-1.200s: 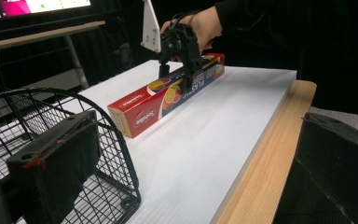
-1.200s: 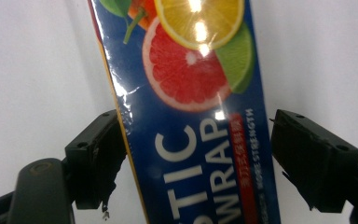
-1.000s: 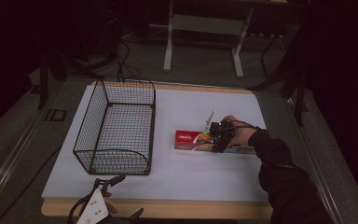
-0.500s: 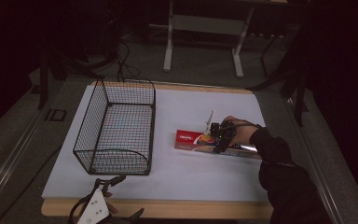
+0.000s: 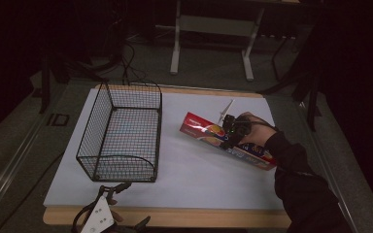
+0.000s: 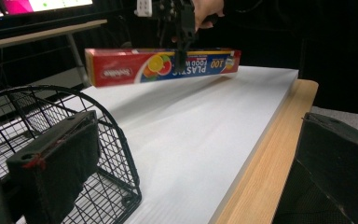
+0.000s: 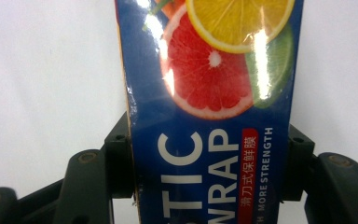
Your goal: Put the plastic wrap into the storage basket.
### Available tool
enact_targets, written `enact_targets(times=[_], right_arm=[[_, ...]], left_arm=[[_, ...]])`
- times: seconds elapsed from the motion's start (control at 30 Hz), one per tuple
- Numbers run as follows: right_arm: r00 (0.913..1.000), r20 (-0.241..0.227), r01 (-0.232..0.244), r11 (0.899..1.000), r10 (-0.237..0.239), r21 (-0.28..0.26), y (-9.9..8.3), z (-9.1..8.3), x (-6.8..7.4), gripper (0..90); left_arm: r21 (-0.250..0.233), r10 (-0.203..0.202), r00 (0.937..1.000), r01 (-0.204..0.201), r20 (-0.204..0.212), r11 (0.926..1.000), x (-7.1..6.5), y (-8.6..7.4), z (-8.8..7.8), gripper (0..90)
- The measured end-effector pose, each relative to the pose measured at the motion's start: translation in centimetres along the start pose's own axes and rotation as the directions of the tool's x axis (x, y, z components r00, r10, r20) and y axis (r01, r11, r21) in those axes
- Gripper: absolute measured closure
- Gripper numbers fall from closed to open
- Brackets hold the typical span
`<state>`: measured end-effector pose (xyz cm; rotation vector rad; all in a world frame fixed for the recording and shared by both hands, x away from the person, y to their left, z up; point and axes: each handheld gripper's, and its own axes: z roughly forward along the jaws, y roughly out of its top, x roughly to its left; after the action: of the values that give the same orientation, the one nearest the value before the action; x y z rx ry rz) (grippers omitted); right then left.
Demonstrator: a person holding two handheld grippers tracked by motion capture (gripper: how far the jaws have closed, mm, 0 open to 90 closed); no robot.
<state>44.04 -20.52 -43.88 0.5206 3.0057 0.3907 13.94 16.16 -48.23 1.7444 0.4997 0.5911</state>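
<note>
A long red and blue plastic wrap box [image 5: 199,127] with citrus pictures hangs above the white table cover, right of centre, its left end turned toward the far side. My right gripper [image 5: 233,132] is shut on its middle. In the right gripper view the two black jaws press the sides of the box [image 7: 209,93], with the right gripper [image 7: 209,163] straddling it. The left gripper view shows the box [image 6: 130,69] held in the air by the right gripper [image 6: 182,32]. My left gripper [image 5: 132,205] waits at the table's front edge, open and empty, as the left gripper [image 6: 200,135] view confirms.
A black wire basket [image 5: 94,128] stands on the left half of the table; its near corner [image 6: 116,154] is just beside my left jaw. The wooden table edge [image 6: 261,163] runs along the front. A desk frame [image 5: 213,24] stands on the floor beyond the table.
The box lay flat on the table under the right gripper; now it is lifted off the surface and turned, its left end swung toward the far side. The left gripper has stayed put.
</note>
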Motion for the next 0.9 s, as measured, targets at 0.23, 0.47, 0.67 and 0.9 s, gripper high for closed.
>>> enact_targets(times=[0.23,0.47,0.67,0.9], right_arm=[[0.9945,0.001,-0.104,0.990,0.105,-0.097,0.7,-1.8,0.3,39.5],[0.9787,0.006,-0.201,0.965,0.205,-0.167,1.6,-3.4,1.2,39.6],[0.9613,0.038,-0.258,0.940,0.273,-0.222,2.7,-5.2,1.8,39.7],[0.9396,0.085,-0.296,0.911,0.332,-0.288,4.8,-7.3,2.9,39.8]], left_arm=[[-0.006,0.000,1.0000,0.000,-0.003,1.0000,0.0,0.0,-0.1,0.6],[-0.005,0.003,1.0000,-0.003,0.001,1.0000,0.0,0.1,0.0,0.5],[-0.011,0.000,0.9999,0.000,-0.010,0.9999,0.1,0.1,-0.1,0.6],[-0.011,0.002,1.0000,-0.002,-0.009,0.9999,0.1,0.2,0.0,0.5]])
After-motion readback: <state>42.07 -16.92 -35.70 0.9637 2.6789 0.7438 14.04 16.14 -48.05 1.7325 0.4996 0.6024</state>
